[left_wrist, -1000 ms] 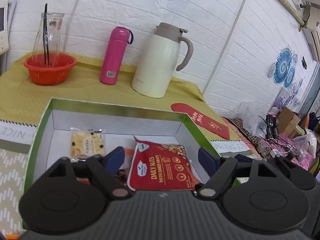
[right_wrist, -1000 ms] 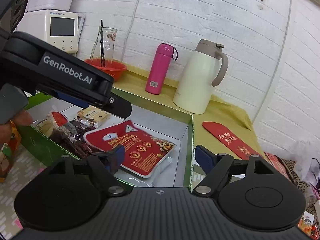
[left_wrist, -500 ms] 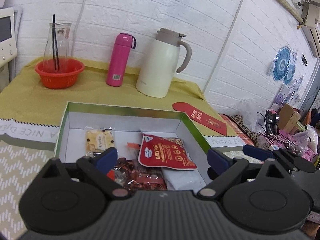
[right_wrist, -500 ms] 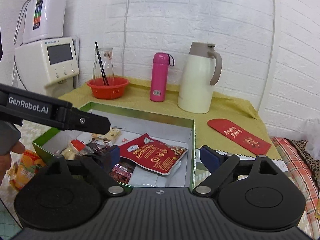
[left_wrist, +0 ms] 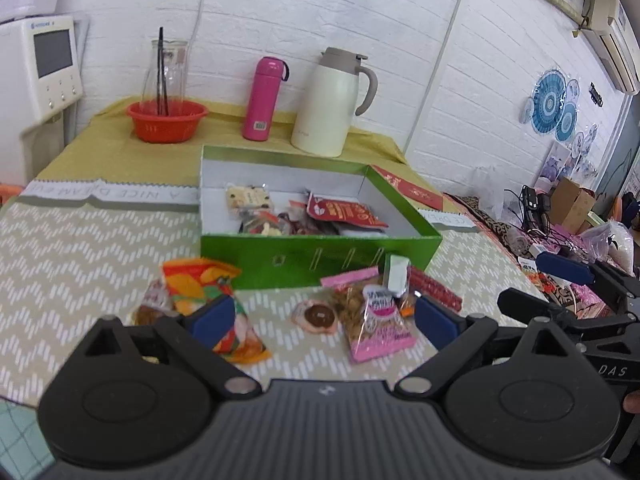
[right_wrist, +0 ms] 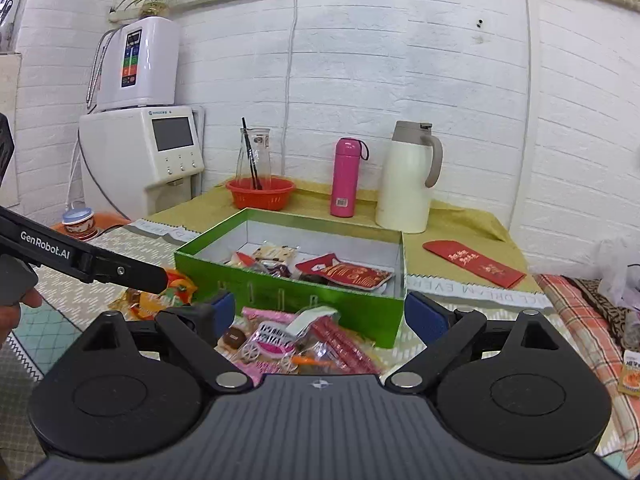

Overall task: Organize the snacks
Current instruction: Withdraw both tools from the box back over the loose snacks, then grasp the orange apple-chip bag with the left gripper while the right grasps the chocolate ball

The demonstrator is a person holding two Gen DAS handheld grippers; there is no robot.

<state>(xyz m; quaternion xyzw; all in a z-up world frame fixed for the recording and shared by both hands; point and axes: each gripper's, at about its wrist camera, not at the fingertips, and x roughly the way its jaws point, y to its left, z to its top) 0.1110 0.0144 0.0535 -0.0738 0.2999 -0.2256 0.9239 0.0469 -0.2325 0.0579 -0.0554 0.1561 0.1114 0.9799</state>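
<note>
- Left gripper (left_wrist: 324, 316): jaws wide, nothing between the pads, above loose snacks on the worktop (left_wrist: 80, 248).
- Right gripper (right_wrist: 316, 314): jaws wide, empty.
- Green box (left_wrist: 316, 254): part filled with packets.
- Pink packet (left_wrist: 380, 332) and orange packet (left_wrist: 208, 292): outside, just before the box front.

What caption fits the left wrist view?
Open left gripper above loose snack packets in front of the part-filled green box.
</note>
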